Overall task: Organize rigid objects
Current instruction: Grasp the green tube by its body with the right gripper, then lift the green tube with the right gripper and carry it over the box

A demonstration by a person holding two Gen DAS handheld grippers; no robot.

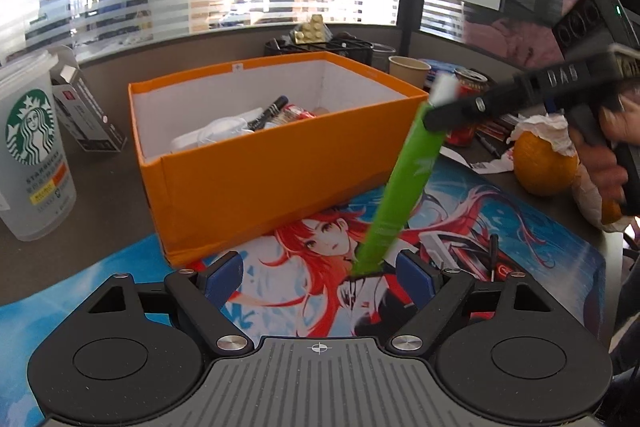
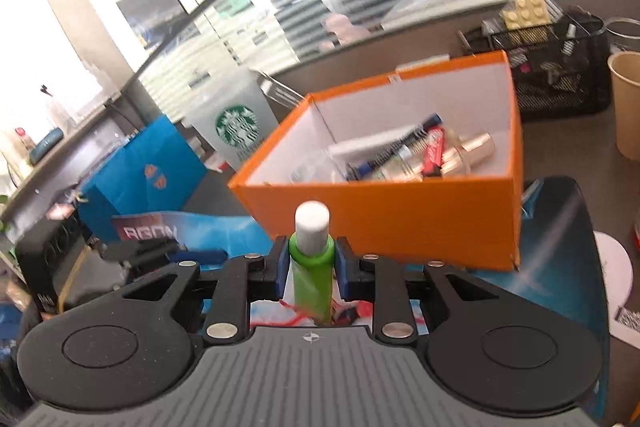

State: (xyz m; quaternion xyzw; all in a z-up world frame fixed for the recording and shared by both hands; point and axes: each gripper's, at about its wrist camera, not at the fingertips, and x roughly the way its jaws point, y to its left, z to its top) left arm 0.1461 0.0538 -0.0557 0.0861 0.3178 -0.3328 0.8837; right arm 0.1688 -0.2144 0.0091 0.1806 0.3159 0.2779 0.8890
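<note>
A green tube with a white cap [image 1: 404, 183] stands tilted above the anime desk mat [image 1: 312, 255]. My right gripper [image 1: 436, 115] is shut on its upper end; in the right wrist view the tube [image 2: 311, 267] sits clamped between the blue pads [image 2: 280, 267]. My left gripper [image 1: 316, 279] is open, its blue pads either side of the tube's lower end without touching. The orange box [image 1: 256, 183] stands behind the tube and holds a marker [image 1: 268, 113], a red packet and other small items; it also shows in the right wrist view [image 2: 400, 211].
A Starbucks cup [image 1: 34, 147] and a small carton [image 1: 86, 115] stand left of the box. A paper cup [image 1: 408, 69], a red can [image 1: 468, 107], an orange [image 1: 544, 163] and a black mesh organizer [image 2: 552, 67] lie to the right. A blue bag [image 2: 140, 175] stands at left.
</note>
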